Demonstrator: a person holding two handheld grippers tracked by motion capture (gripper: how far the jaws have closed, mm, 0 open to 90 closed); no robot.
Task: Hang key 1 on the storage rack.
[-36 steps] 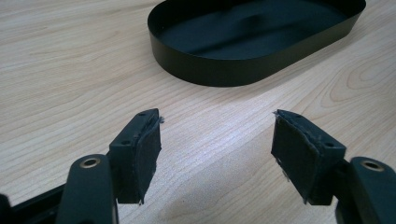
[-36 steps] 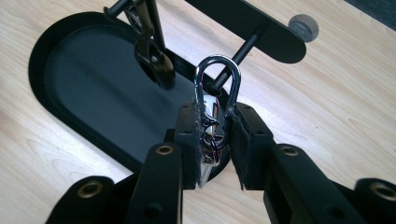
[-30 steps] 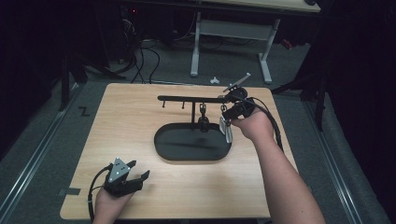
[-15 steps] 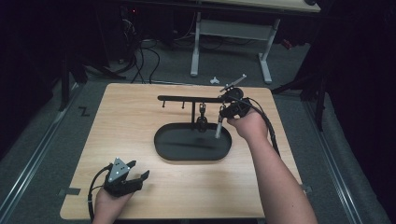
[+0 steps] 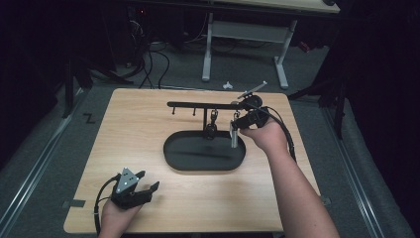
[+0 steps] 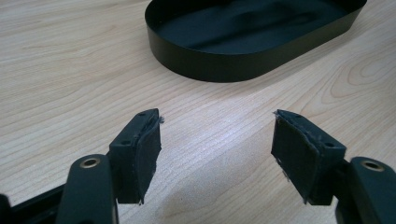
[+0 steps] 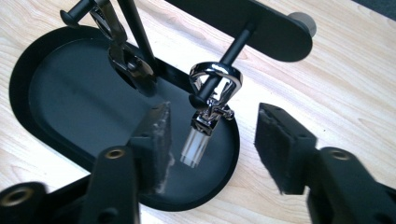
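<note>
Carefully now: right gripper (image 7: 212, 144), jaws wide around a keychain (image 7: 210, 109) hanging from its hook (image 7: 236, 44), should withdraw straight; left gripper (image 6: 217, 149) gapes empty.

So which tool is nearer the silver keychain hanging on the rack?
The right tool: its open jaws straddle the silver keychain hanging from a hook over the black tray. The left tool sits open at the table's near-left corner, well short of the tray.
</note>
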